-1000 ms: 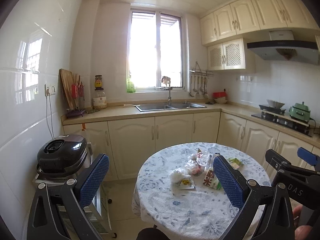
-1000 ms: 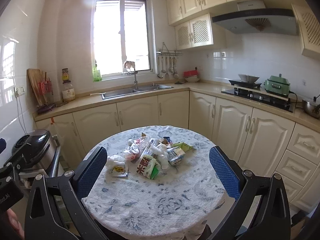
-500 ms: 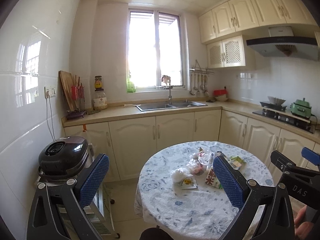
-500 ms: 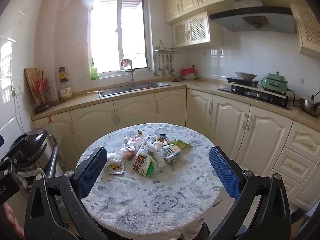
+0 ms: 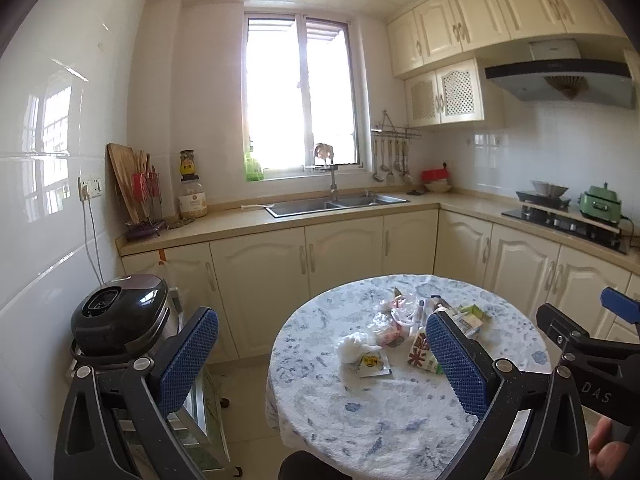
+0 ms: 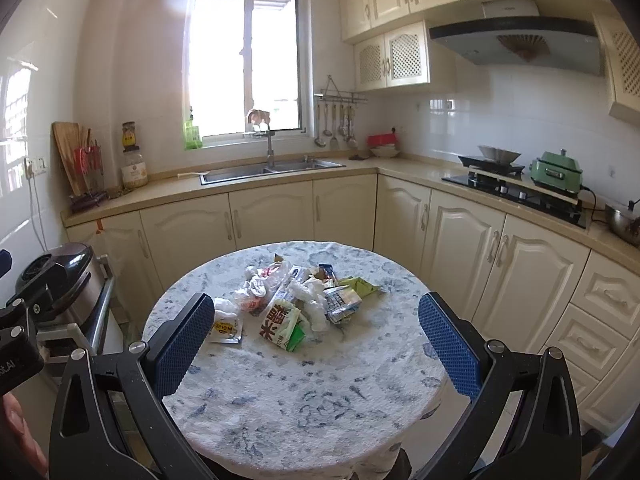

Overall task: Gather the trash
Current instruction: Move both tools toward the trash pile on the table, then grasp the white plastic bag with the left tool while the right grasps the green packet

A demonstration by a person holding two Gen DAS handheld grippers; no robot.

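Note:
A heap of trash (image 6: 294, 300) lies on a round table (image 6: 304, 400) with a blue-patterned white cloth: crumpled plastic bags, a green and white snack wrapper (image 6: 282, 324), a small yellow packet (image 6: 226, 327) and other wrappers. In the left wrist view the same trash (image 5: 394, 332) sits on the table (image 5: 380, 420), partly behind my right finger pad. My left gripper (image 5: 324, 356) is open and empty, held above the table's left edge. My right gripper (image 6: 316, 344) is open and empty too, short of the heap.
A dark cooker (image 5: 120, 314) stands on a trolley left of the table. Cream cabinets (image 6: 460, 248) and a counter with a sink (image 6: 272, 168) run behind and to the right. A stove with a green pot (image 6: 556, 170) is at the right. A hand (image 5: 604, 446) shows at the lower right.
Both grippers have drifted a little to the left, so the table and trash now sit further right in the left wrist view. The jaws stay wide open.

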